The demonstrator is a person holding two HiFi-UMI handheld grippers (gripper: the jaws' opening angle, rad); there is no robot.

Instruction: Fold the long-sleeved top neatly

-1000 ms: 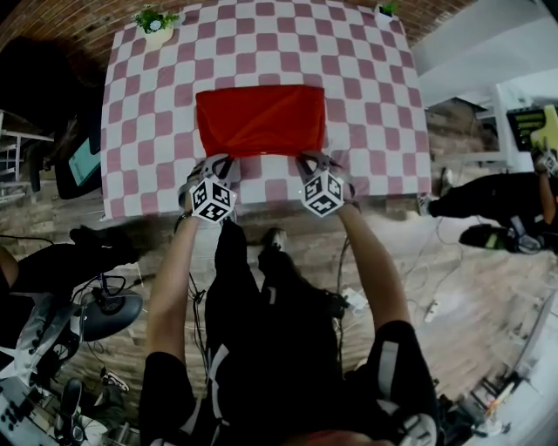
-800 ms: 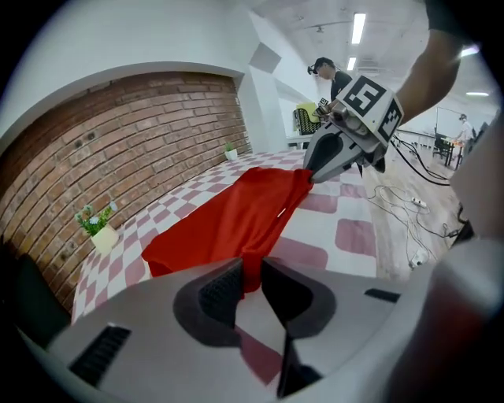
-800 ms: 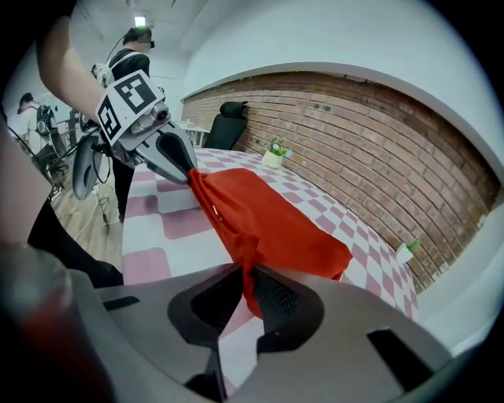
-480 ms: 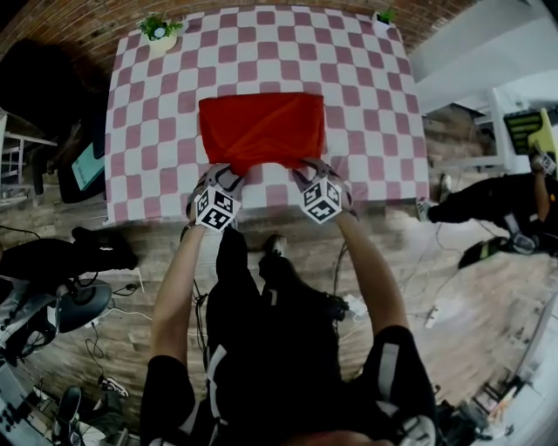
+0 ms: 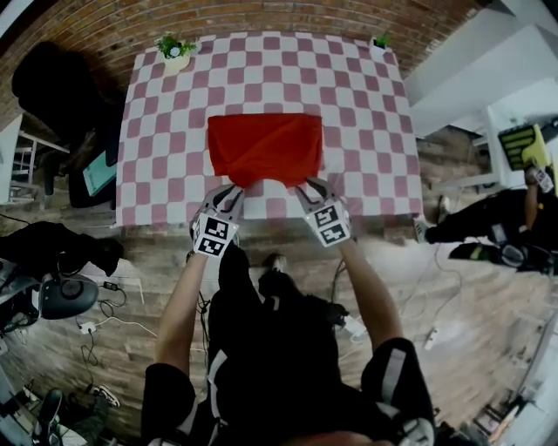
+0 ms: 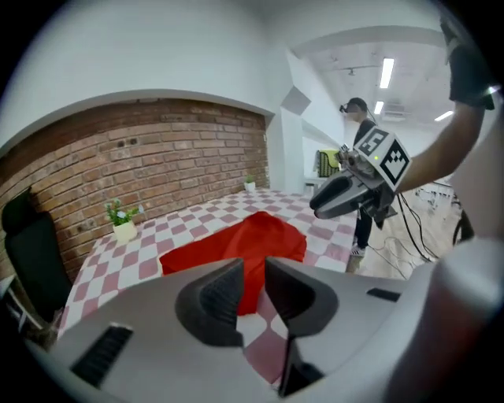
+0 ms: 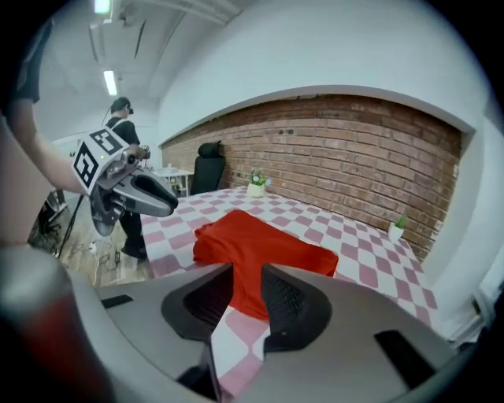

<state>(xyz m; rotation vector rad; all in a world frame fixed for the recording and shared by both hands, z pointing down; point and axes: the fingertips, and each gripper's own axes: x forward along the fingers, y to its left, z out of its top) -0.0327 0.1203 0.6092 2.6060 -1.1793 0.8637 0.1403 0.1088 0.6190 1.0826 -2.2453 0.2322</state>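
Nearest to me are my two bare forearms over the wooden floor [image 5: 113, 348], reaching toward the near edge of the table [image 5: 157, 131]. I have the left gripper [image 5: 234, 188] at the near left corner of the red top [image 5: 266, 144]. In the left gripper view its jaws are closing, with red fabric filling the gap between the pads. I have the right gripper [image 5: 307, 185] at the near right corner, and in the right gripper view its jaws pinch a fold of the same fabric, which hangs down between them. Both grippers tilt downward, side by side, their marker cubes facing up at me.

The red top lies folded into a rough rectangle on the pink-and-white checked tablecloth [image 5: 366, 131], in the near half of the table and about centred left to right. Its near edge puckers toward the two grippers, while the far edge lies flat and straight.

Farther back, a potted plant [image 5: 177, 49] sits at the far left corner and a smaller plant [image 5: 381, 40] at the far right corner. A black chair [image 5: 57, 87] stands left of the table, and beyond it all runs a brick wall [image 5: 261, 17]
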